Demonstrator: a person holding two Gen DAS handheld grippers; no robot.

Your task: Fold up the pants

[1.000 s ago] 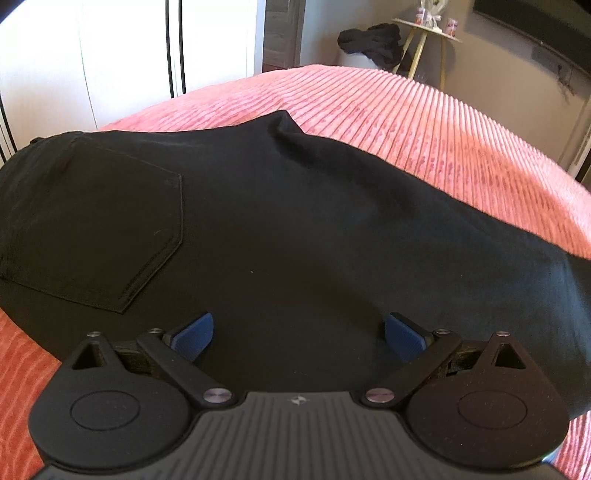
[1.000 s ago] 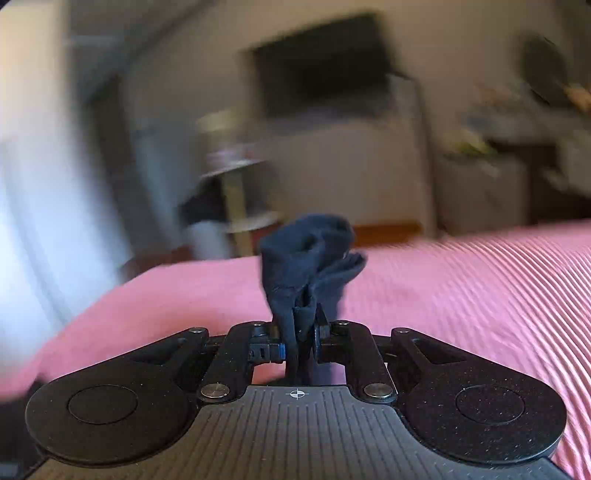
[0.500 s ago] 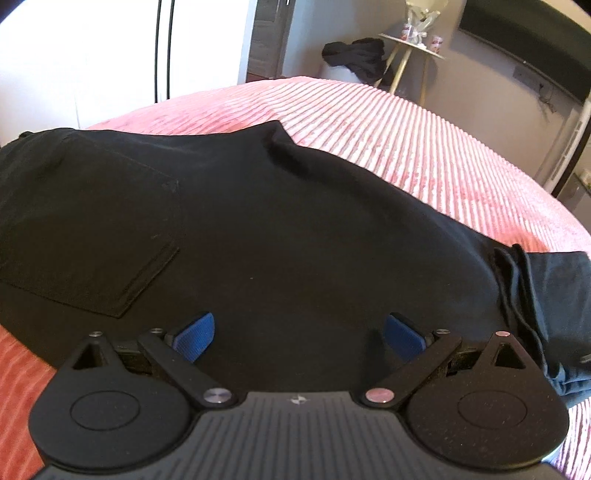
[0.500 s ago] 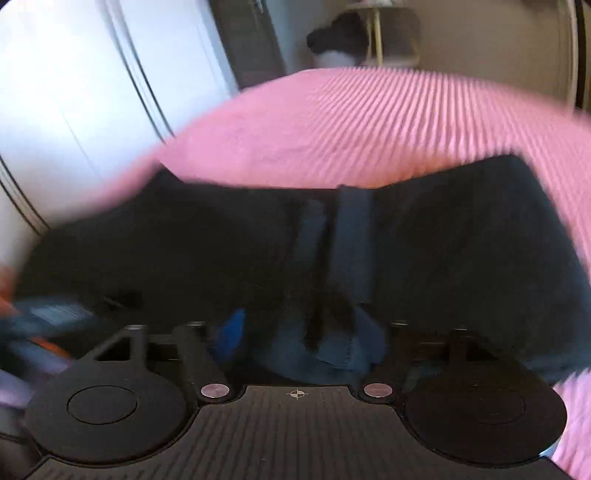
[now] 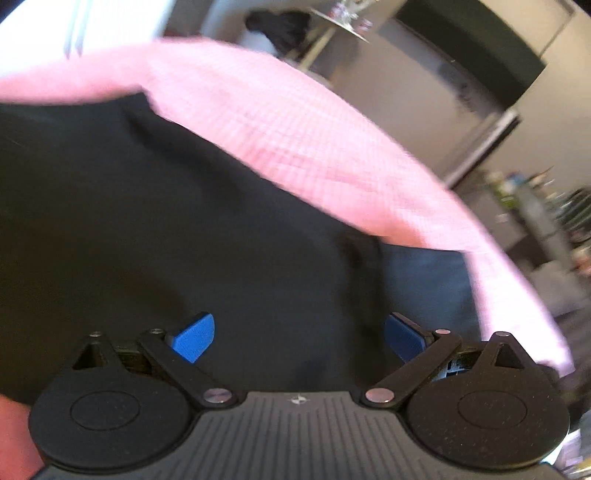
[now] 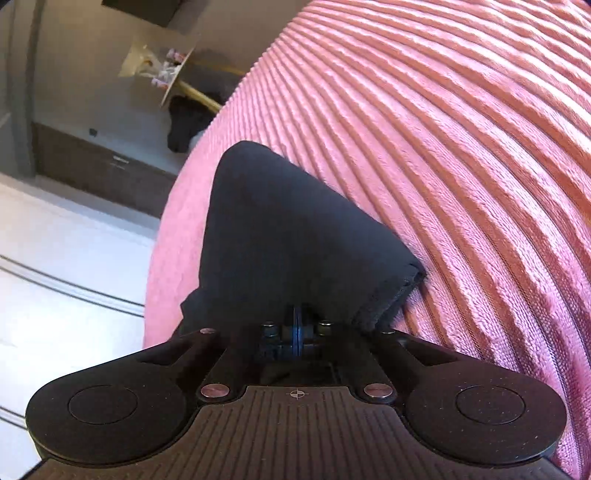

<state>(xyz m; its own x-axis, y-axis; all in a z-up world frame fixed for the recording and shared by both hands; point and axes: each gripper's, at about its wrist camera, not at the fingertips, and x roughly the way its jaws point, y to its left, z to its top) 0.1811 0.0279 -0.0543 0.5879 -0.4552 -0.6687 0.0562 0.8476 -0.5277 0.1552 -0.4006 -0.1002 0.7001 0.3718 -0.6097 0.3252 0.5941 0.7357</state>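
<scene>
Black pants [image 5: 155, 206] lie spread on a pink ribbed bedspread [image 5: 295, 133]. My left gripper [image 5: 299, 338] is open just above the dark fabric, its blue pads [image 5: 194, 338] wide apart and empty. In the right wrist view my right gripper [image 6: 297, 325] is shut on a fold of the pants [image 6: 280, 236], near a hemmed edge that rests on the bedspread [image 6: 461, 155]. A lighter folded part of the pants [image 5: 424, 280] shows at the right of the left wrist view.
A small side table [image 5: 343, 26] with dark clothing [image 5: 280, 27] beside it stands past the bed's far edge; both also show in the right wrist view [image 6: 166, 66]. A white wardrobe [image 6: 55, 266] is on the left. Cluttered shelves [image 5: 546, 206] stand at the right.
My right gripper opened over the pants, then shut again on a fold of them and rolled sideways. My left gripper stayed open and swung right; its view is blurred now.
</scene>
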